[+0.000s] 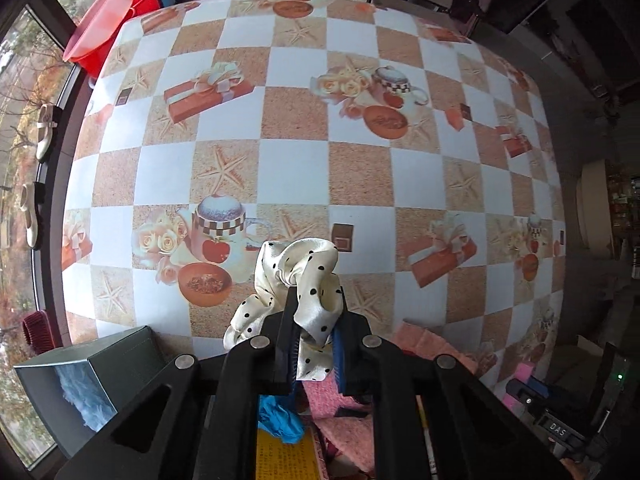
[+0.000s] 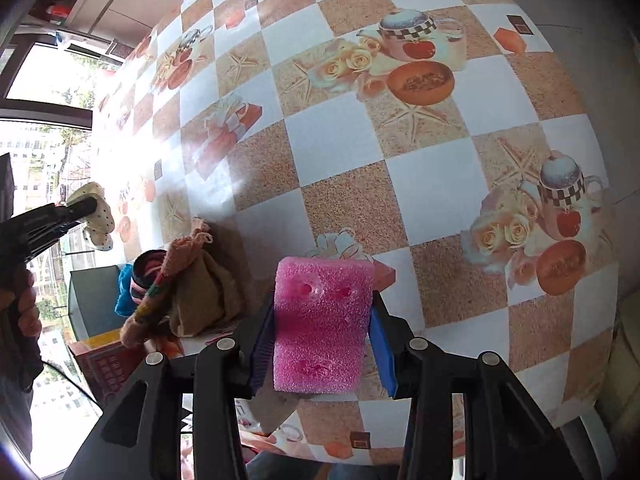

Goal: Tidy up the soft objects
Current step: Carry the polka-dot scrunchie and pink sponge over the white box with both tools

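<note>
My left gripper [image 1: 314,300] points down over the table and is shut on a cream satin scrunchie with black dots [image 1: 308,272], lifted clear of the checked tablecloth [image 1: 296,68]. The right wrist view shows the same scrunchie [image 2: 98,216] hanging from the left gripper [image 2: 82,208] at the far left, with a person's hand [image 2: 26,304] on the handle. My right gripper [image 2: 322,308] is shut on a pink foam sponge [image 2: 320,320], its blue pads [image 2: 382,344] pressing both sides, just above the table's near edge.
A heap of soft things lies at the table's near corner: a brown cloth [image 2: 208,292], a striped knit piece [image 2: 150,308], a blue cloth [image 1: 280,420], a pink towel [image 1: 420,344]. A dark box [image 1: 92,372] stands beside it. Red basins [image 1: 100,24] sit beyond the far corner.
</note>
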`<state>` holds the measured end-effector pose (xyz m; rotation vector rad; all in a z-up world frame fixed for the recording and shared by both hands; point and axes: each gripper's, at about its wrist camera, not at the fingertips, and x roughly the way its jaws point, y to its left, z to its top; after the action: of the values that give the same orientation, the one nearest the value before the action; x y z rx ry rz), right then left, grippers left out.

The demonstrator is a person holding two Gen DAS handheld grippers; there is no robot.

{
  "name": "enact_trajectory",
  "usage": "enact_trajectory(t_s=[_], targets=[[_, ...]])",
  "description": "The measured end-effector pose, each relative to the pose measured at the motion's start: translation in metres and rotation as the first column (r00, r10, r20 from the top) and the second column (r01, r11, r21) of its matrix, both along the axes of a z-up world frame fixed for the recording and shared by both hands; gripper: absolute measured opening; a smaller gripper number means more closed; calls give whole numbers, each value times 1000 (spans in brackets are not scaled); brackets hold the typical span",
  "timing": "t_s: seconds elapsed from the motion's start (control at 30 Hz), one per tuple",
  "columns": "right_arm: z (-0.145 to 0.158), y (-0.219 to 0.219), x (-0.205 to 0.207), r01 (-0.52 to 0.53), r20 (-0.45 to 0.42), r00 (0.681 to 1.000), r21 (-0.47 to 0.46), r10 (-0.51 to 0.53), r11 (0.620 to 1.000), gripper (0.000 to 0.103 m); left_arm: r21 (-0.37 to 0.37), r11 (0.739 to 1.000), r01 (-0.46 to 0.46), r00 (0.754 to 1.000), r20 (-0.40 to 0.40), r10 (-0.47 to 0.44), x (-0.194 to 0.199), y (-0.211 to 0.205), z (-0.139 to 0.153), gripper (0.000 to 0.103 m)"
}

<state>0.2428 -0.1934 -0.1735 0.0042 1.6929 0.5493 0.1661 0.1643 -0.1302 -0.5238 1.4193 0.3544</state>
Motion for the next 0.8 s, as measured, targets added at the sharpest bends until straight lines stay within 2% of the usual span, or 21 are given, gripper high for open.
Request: enact_trajectory(t_s=[0.27, 0.4, 0.63, 0.8], targets=[[13, 0, -7, 32, 10, 999, 23, -32, 999, 45, -5, 994, 113, 989, 97, -112, -12, -65, 37, 15], [21, -3, -10, 24, 23, 999, 22, -25, 999, 45, -40, 984, 174, 975, 144, -167, -19, -99, 50, 15], [28, -7, -18, 33, 34, 999, 1, -33, 999, 45, -51, 958, 281, 939, 223, -264, -37, -145, 73, 15], [32, -6, -31, 25, 43, 999, -19, -24, 1000, 45, -47, 927, 371, 903, 251, -348, -60, -172, 81, 15]])
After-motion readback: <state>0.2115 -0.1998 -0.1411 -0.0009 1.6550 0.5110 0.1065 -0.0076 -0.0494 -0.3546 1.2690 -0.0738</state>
